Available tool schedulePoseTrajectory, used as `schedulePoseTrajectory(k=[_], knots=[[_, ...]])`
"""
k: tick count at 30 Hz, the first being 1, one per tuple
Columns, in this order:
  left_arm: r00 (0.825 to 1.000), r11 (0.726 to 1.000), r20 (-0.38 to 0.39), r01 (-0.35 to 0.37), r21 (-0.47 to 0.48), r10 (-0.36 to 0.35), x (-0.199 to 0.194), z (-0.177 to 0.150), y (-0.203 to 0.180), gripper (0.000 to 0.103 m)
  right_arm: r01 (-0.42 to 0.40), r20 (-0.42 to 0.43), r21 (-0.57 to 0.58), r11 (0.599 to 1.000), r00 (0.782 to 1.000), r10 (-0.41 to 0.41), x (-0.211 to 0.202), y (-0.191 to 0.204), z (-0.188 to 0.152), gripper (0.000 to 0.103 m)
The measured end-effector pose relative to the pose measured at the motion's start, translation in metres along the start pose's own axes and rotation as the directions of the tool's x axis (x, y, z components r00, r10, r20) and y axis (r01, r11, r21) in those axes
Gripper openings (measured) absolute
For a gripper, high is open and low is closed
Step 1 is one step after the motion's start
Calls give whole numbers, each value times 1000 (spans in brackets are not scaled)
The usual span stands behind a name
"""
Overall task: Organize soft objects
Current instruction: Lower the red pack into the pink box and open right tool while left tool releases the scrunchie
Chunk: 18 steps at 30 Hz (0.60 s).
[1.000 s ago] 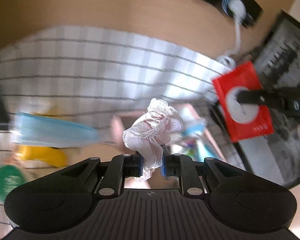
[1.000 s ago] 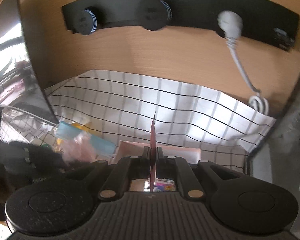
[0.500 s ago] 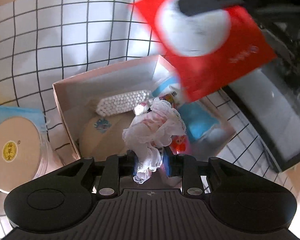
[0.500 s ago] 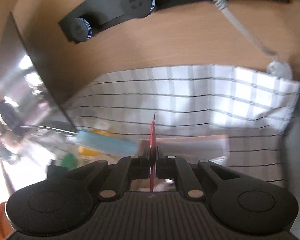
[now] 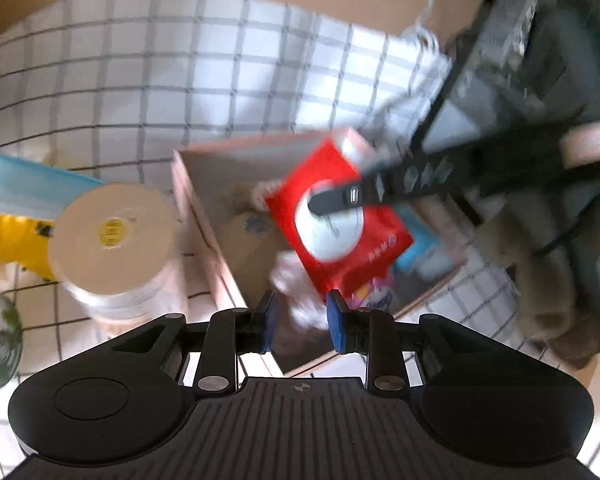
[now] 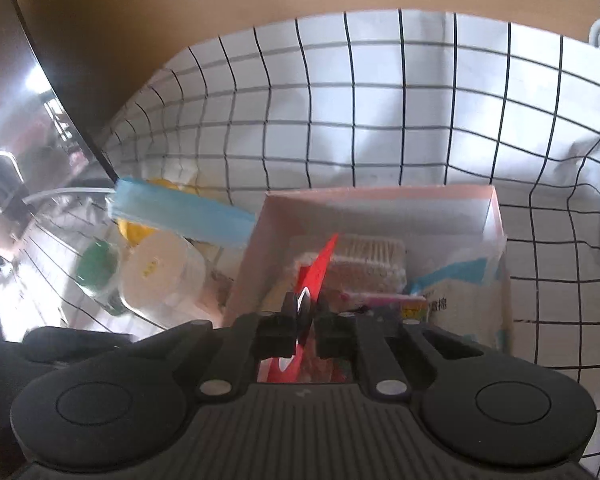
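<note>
Over the pink box [image 6: 380, 204], the left gripper [image 5: 302, 316] gapes above a white scrunchie [image 5: 296, 288], likely dropped for storage, while the right gripper [image 6: 302, 316], jaws parting, loosely holds a red packet [image 6: 316, 272].

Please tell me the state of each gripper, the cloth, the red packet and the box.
Left gripper: open, empty.
White lacy cloth: loose, in the box.
Flat red packet with white circle: tilted between the right jaws, above the box.
Right gripper: around the packet; clamped or not, cannot tell.
Pink cardboard box: open-topped, partly filled.
</note>
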<state>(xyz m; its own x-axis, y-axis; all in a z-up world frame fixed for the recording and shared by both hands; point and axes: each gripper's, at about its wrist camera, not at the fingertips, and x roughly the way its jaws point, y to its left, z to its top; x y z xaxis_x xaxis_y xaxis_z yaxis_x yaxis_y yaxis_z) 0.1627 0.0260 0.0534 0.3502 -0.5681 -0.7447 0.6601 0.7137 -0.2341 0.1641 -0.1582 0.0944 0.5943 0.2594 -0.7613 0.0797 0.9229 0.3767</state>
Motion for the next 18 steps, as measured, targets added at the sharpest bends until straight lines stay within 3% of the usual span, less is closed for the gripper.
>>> schedulePoseTrajectory(k=[4,9,14,18], knots=[[994,997,108,-25,-79,33,-37,-5,11,29,-3,-33,-9,1000,999,3,12,-3,-7,8],[965,969,216,-101,-226,151,-86,-20,40,29,-73,-42,46,996,996,75,25,-6,-15,8],[934,894,181,-220,-391,309,-112,-51,77,29,-104,-45,18,994,993,105,38,5,-21,9],[921,850,133,-273,-450,366,-126,-81,96,29,-77,-32,-60,995,997,75,37,21,-28,9]])
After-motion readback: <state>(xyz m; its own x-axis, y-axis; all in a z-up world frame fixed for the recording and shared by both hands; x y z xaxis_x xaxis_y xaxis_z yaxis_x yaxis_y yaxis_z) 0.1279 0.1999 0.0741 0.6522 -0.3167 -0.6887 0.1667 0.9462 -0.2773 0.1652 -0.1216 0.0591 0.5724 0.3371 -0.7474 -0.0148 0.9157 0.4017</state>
